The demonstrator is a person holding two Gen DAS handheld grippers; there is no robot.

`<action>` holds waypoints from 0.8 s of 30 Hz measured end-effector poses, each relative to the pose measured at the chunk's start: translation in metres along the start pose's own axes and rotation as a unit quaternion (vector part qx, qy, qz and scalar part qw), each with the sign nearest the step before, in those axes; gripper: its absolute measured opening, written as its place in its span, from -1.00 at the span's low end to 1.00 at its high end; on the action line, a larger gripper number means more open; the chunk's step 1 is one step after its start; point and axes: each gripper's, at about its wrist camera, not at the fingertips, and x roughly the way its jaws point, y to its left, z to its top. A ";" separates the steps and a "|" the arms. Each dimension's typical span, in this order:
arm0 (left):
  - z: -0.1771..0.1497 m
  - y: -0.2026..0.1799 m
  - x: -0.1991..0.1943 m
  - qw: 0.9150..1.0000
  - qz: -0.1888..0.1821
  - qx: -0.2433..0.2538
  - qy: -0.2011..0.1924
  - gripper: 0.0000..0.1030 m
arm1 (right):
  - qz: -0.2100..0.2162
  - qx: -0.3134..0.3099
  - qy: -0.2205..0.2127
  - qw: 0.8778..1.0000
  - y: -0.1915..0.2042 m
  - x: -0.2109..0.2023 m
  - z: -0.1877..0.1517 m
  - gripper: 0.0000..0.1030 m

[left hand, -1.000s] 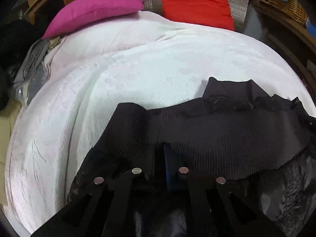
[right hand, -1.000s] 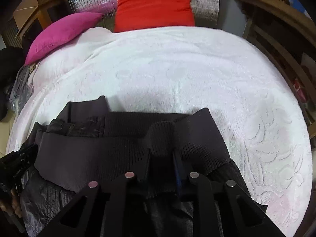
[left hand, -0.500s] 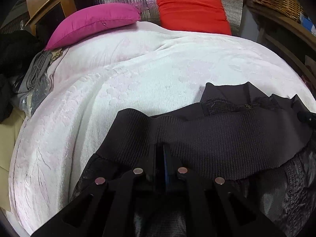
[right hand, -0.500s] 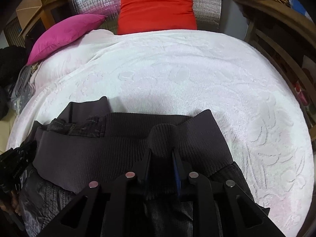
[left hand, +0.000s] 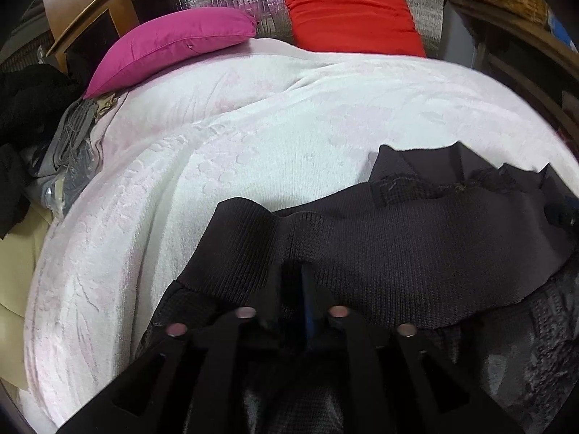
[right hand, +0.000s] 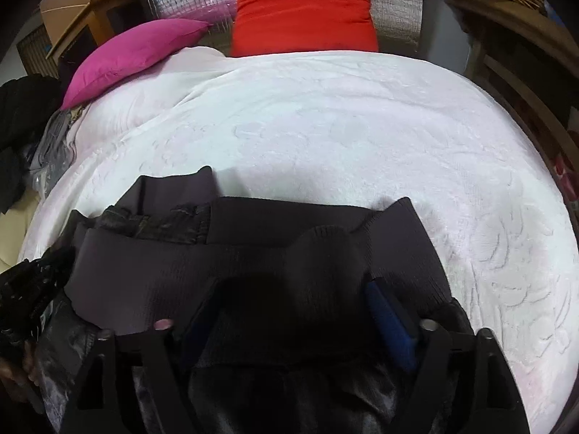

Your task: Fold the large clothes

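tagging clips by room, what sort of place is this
Most likely a bedroom at home: a bed under a white bedspread, a pink pillow and a red pillow at its head, and wooden furniture alongside.

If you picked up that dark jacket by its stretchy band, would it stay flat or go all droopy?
Probably droopy: the dark jacket already bunches and folds on the white blanket. Its ribbed band looks soft and likely stretches rather than holding shape. The shiny crinkled part may be slippery. Both grippers' jaws are opening, the band between them.
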 end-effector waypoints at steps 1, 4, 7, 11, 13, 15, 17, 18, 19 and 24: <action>0.000 -0.001 0.002 1.000 0.014 0.001 0.003 -0.14 | -0.004 0.001 -0.002 1.000 0.000 0.000 0.000 0.08; 0.002 0.001 0.006 1.000 0.020 -0.004 0.008 0.13 | -0.029 -0.008 -0.004 1.000 0.002 -0.001 0.002 -0.50; 0.006 0.010 0.014 0.998 -0.046 -0.029 0.018 -0.82 | -0.027 0.003 -0.012 1.000 -0.003 -0.003 0.004 -0.67; 0.011 0.002 0.020 0.999 -0.036 -0.021 0.004 -0.95 | -0.027 0.005 -0.034 0.999 -0.002 -0.010 0.011 -0.74; 0.017 0.004 0.021 0.999 -0.027 -0.027 -0.012 -0.95 | -0.029 0.007 -0.049 0.998 0.000 -0.013 0.016 -0.76; 0.022 0.008 0.025 0.999 -0.023 -0.034 -0.018 -0.95 | -0.023 0.018 -0.048 0.998 -0.004 -0.009 0.021 -0.76; 0.024 0.010 0.034 0.999 -0.022 -0.043 -0.008 -1.00 | -0.018 0.034 -0.044 0.998 -0.010 0.000 0.024 -0.76; 0.024 0.009 0.039 0.999 -0.016 -0.044 -0.002 -1.00 | -0.015 0.045 -0.034 0.998 -0.016 0.010 0.025 -0.76; 0.025 0.010 0.043 0.999 -0.014 -0.046 0.003 -1.00 | -0.015 0.054 -0.028 0.998 -0.019 0.016 0.024 -0.77; 0.026 0.010 0.036 0.999 -0.013 -0.046 0.007 -1.00 | 0.008 0.085 -0.018 0.996 -0.028 0.022 0.025 -0.74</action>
